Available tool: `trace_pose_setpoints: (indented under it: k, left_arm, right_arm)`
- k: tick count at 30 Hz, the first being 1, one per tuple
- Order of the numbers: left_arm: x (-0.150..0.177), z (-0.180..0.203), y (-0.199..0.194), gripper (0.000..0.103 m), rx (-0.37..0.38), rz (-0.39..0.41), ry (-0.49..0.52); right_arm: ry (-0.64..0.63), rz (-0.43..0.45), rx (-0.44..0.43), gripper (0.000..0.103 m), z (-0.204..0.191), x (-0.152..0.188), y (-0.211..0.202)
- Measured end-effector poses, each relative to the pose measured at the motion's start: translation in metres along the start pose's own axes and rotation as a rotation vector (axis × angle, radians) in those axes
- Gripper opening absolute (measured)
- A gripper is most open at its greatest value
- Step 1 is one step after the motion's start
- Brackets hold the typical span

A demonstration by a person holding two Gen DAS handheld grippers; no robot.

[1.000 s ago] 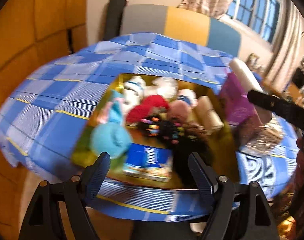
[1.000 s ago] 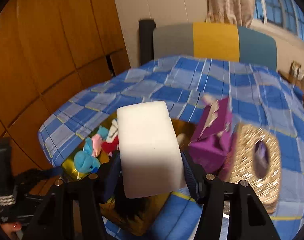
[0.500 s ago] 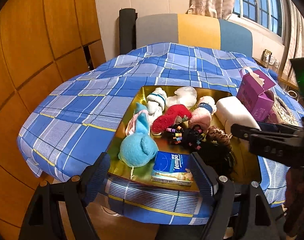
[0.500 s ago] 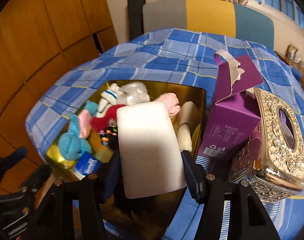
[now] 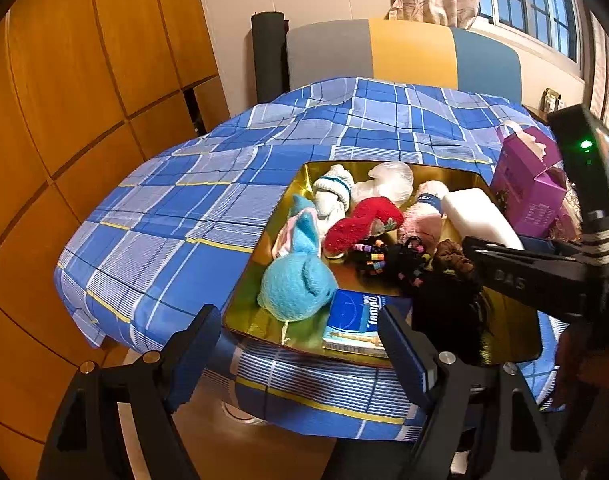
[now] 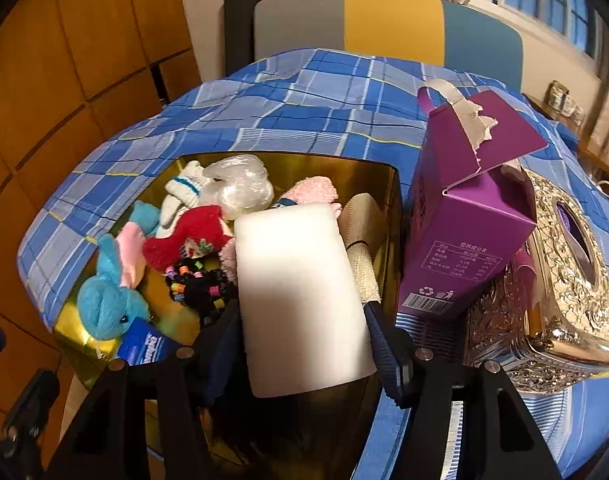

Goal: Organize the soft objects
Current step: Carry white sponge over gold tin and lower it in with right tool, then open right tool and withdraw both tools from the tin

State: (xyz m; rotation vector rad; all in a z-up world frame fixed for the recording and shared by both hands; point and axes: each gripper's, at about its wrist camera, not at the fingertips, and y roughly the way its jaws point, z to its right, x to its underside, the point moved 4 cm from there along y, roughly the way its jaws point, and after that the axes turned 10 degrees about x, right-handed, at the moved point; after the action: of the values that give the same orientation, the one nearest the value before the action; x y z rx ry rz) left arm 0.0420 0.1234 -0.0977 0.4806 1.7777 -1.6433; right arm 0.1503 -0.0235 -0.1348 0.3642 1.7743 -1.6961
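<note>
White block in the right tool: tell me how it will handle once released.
The white block looks like foam: probably light and squashy. Its flat faces suggest no rolling. Dropped onto the cluttered gold tray, it may settle tilted.

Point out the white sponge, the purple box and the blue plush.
white sponge [image 6: 300, 292], right wrist view, top face.
purple box [image 6: 464, 236], right wrist view, front panel.
blue plush [image 5: 294, 286], left wrist view, head.

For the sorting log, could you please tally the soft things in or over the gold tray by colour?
White: 3 — sponge block in the right gripper, striped sock, plastic bag
Pink: 2 — sock, plush
Blue: 1 — plush toy
Red: 1 — sock
Beige: 1 — cloth roll
Total: 8
</note>
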Motion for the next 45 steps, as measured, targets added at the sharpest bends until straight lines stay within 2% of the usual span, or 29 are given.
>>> trace_pose_setpoints:
  k: [5, 8, 14, 20, 21, 23, 26, 29, 33, 36, 37, 38, 39, 40, 41, 43, 45]
  left_arm:
    - [0.000, 0.000, 0.001, 0.081, 0.018, -0.009, -0.016]
    - [0.002, 0.001, 0.000, 0.081, 0.030, -0.011, -0.016]
    - [0.002, -0.001, 0.000, 0.081, 0.041, -0.013, -0.033]
    - [0.003, -0.006, 0.000, 0.081, 0.056, -0.008, -0.062]
    - [0.004, -0.007, 0.000, 0.081, 0.057, -0.011, -0.067]
    - [0.004, -0.007, 0.002, 0.081, 0.054, -0.018, -0.072]
    - [0.006, -0.008, 0.002, 0.081, 0.052, -0.019, -0.069]
    - [0.006, -0.008, 0.001, 0.081, 0.047, -0.020, -0.067]
    - [0.005, -0.008, 0.002, 0.081, 0.071, -0.033, -0.069]
    - [0.005, -0.006, 0.001, 0.081, 0.082, -0.040, -0.055]
    - [0.004, -0.005, 0.001, 0.081, 0.075, -0.038, -0.048]
    - [0.004, -0.004, 0.001, 0.081, 0.072, -0.039, -0.044]
    - [0.003, -0.003, 0.002, 0.081, 0.073, -0.045, -0.046]
    - [0.003, -0.003, 0.002, 0.081, 0.070, -0.051, -0.051]
    - [0.003, -0.003, 0.002, 0.081, 0.062, -0.055, -0.060]
    - [0.002, -0.005, 0.002, 0.081, 0.050, -0.059, -0.081]
    - [0.001, -0.007, 0.002, 0.081, 0.049, -0.061, -0.100]
  right_arm:
    - [-0.004, -0.020, 0.030, 0.064, -0.004, 0.002, 0.011]
    - [0.000, -0.038, 0.018, 0.069, -0.004, 0.006, 0.015]
    - [-0.006, -0.039, -0.002, 0.070, 0.000, 0.010, 0.012]
    - [-0.030, 0.012, -0.024, 0.070, 0.007, 0.009, -0.009]
    - [-0.042, 0.015, -0.028, 0.068, 0.006, 0.008, -0.010]
    - [-0.080, 0.015, -0.020, 0.043, 0.001, 0.007, -0.009]
    - [-0.140, -0.006, -0.017, 0.032, -0.011, 0.006, 0.004]
    - [-0.145, -0.035, 0.012, 0.031, -0.017, 0.005, 0.021]
    - [-0.124, -0.018, 0.045, 0.031, -0.017, -0.005, 0.029]
    - [-0.109, -0.044, -0.015, 0.032, -0.015, -0.005, 0.023]
    - [-0.107, -0.046, -0.038, 0.036, -0.015, -0.004, 0.018]
    - [-0.105, -0.046, -0.056, 0.048, -0.013, -0.001, 0.011]
    - [-0.098, -0.033, -0.061, 0.056, -0.010, 0.002, 0.001]
    - [-0.089, -0.020, -0.056, 0.070, -0.007, 0.005, -0.006]
    - [-0.074, -0.001, -0.049, 0.077, -0.002, 0.008, -0.018]
    - [-0.063, 0.021, -0.052, 0.081, 0.003, 0.012, -0.031]
    - [-0.054, 0.042, -0.027, 0.091, 0.007, 0.014, -0.045]
